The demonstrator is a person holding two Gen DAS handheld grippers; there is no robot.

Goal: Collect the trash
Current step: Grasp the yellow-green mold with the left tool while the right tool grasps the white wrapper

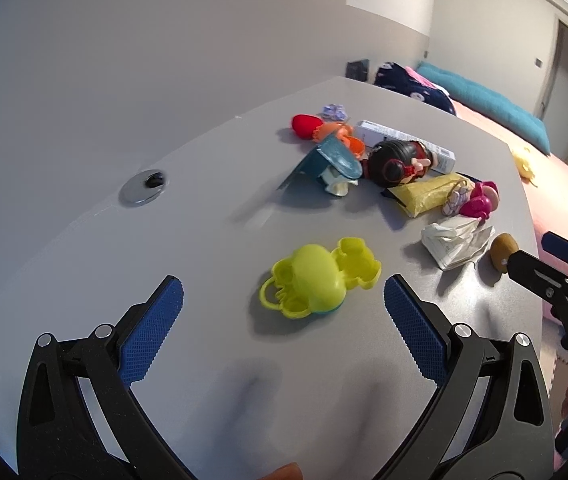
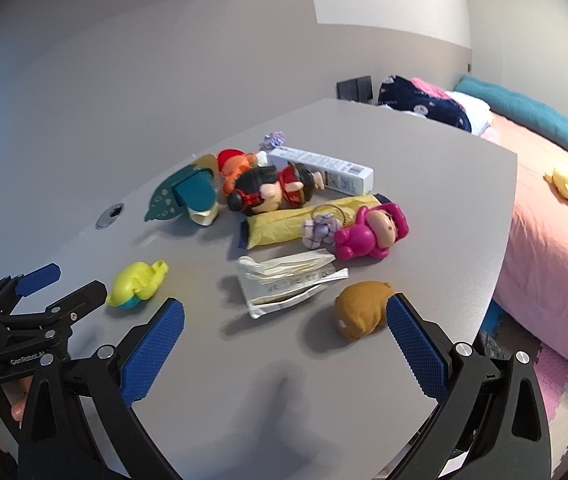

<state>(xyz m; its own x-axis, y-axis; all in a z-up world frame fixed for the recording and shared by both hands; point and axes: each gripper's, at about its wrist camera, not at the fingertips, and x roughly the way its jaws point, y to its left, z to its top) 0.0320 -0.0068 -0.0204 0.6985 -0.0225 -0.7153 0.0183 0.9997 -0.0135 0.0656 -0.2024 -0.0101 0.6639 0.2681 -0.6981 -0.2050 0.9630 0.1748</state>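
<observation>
A crumpled white wrapper (image 1: 456, 244) (image 2: 288, 284) lies on the grey table (image 1: 203, 360), beyond a yellow packet (image 1: 428, 196) (image 2: 300, 224) and a long white box (image 1: 404, 144) (image 2: 320, 166). My left gripper (image 1: 284, 292) (image 2: 71, 280) is open and holds nothing, hovering just short of a lime-yellow plastic toy (image 1: 316, 276) (image 2: 137, 282). My right gripper (image 2: 286, 306) (image 1: 532, 252) is also open and holds nothing; the wrapper lies just ahead between its fingers. A brown plush (image 2: 360, 310) sits by its right finger.
Toys are piled mid-table: a black-haired doll (image 2: 271, 192), a pink figure (image 2: 372, 232), a teal piece (image 2: 187, 196), an orange-red toy (image 1: 324, 130). A metal cable grommet (image 1: 143, 186) sits left. The table edge curves right, with a pink bed (image 2: 544, 240) beyond.
</observation>
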